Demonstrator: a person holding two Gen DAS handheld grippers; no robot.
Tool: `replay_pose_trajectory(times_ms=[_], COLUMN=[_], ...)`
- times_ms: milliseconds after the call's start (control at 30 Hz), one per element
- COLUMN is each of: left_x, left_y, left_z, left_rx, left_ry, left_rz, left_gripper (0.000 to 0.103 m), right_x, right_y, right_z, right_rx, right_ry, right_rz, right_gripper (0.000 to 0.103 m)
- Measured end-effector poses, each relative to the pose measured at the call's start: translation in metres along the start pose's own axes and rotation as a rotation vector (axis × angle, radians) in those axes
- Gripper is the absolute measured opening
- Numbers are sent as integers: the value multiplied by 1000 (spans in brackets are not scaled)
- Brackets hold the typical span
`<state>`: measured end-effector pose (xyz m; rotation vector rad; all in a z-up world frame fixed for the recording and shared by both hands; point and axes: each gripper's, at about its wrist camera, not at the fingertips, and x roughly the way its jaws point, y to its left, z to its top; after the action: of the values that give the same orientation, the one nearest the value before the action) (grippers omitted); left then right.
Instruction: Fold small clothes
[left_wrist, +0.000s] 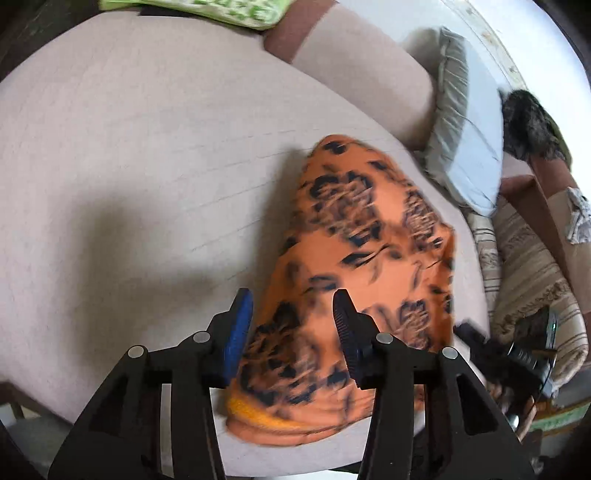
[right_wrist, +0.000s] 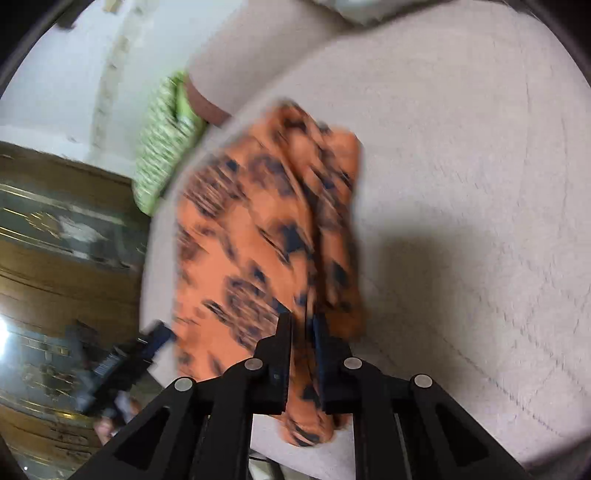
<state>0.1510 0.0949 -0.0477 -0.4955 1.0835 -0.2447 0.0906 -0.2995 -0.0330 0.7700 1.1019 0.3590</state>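
1. Your orange floral garment (left_wrist: 362, 266) lies part-folded on the pale cushioned surface (left_wrist: 129, 147), running away from you, its hem end nearest
2. Your right gripper (right_wrist: 303, 325) is nearly closed, pinching a raised fold of the cloth near its closest edge
3. Your left gripper (left_wrist: 293, 314) stands part open over the near end; the pads press on nothing
4. Expect light, limp fabric that sags and slides, so a single pinch will likely let layers slip
5. Take hold at corners or the thicker hem (left_wrist: 258, 413), catching every layer
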Motion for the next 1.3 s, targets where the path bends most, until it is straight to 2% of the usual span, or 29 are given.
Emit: replay_pose_trajectory(times_ms=[67, 100, 133, 167, 200, 300, 333, 400, 467, 500, 533, 567, 667, 700, 767, 800, 867, 967, 1067, 1133, 1167, 1200, 1233, 1267, 1300], left_x=[5, 6, 13, 19, 30, 57, 75, 106, 119, 120, 117, 113, 107, 108, 112, 114, 119, 117, 97, 71, 60, 48, 37, 30, 23], left_y=[-12, -16, -25, -29, -37, -29, -21, -1, 15, 17, 15, 13, 3, 1, 12, 15, 19, 13, 6, -7, -13, -19, -21, -21, -20], left_z=[20, 35, 52, 66, 80, 115, 119, 115, 114, 115, 118, 120, 118, 118, 121, 122, 120, 117, 110, 97, 90, 78, 66, 53, 38], left_rx=[0, 5, 20, 33, 47, 51, 30, -39, -177, -175, -151, -138, -70, -61, -93, -109, -106, -66, -79, -28, 3, 30, 38, 35, 29], left_ry=[16, 22, 25, 31, 39, 49, 68, 128, 163, 165, 161, 155, 139, 138, 160, 167, 154, 136, 124, 78, 64, 46, 35, 29, 26], left_rz=[-36, -40, -43, -44, -39, -45, -79, -144, -183, -194, -184, -182, -141, -139, -172, -185, -166, -136, -111, -65, -54, -47, -43, -50, -62], left_gripper=[45, 47, 50, 57, 60, 61, 61, 62, 64, 64, 57, 50, 34, 33, 32, 32, 32, 35, 36, 36, 41, 46, 57, 63, 63], right_x=[-11, -14, -13, -9, -6, 19, 27, 49, 58, 64, 68, 70, 57, 52, 51, 58, 77, 95, 86, 60, 45, 32, 22, 10, 2], right_y=[10, 17, 26, 34, 40, 47, 43, 26, -3, -13, -18, -17, -3, 5, 15, 14, 4, -4, -1, -1, 3, 7, 10, 11, 10], right_z=[19, 31, 48, 62, 76, 118, 126, 138, 135, 133, 134, 133, 137, 136, 136, 137, 140, 136, 132, 125, 118, 111, 103, 90, 78], right_rx=[-10, -22, -49, -68, -94, -141, -136, -107, -58, -19, 7, -5, -48, -84, -132, -146, -144, -142, -152, -115, -114, -121, -126, -122, -111], right_ry=[-65, -91, -114, -135, -153, -110, -89, -50, -21, -20, -15, 6, 18, 5, 5, 21, 59, 79, 58, 9, -26, -50, -61, -65, -78], right_rz=[58, 56, 40, 16, -17, -85, -101, -76, -32, -26, -46, -73, -38, -30, -69, -121, -205, -222, -205, -126, -73, -31, 6, 50, 76], right_gripper=[15, 30, 54, 63, 71, 71, 64, 49, 41, 35, 21, 17, 11, 11, 10, 10, 10, 10, 11, 14, 15, 21, 36, 46, 59])
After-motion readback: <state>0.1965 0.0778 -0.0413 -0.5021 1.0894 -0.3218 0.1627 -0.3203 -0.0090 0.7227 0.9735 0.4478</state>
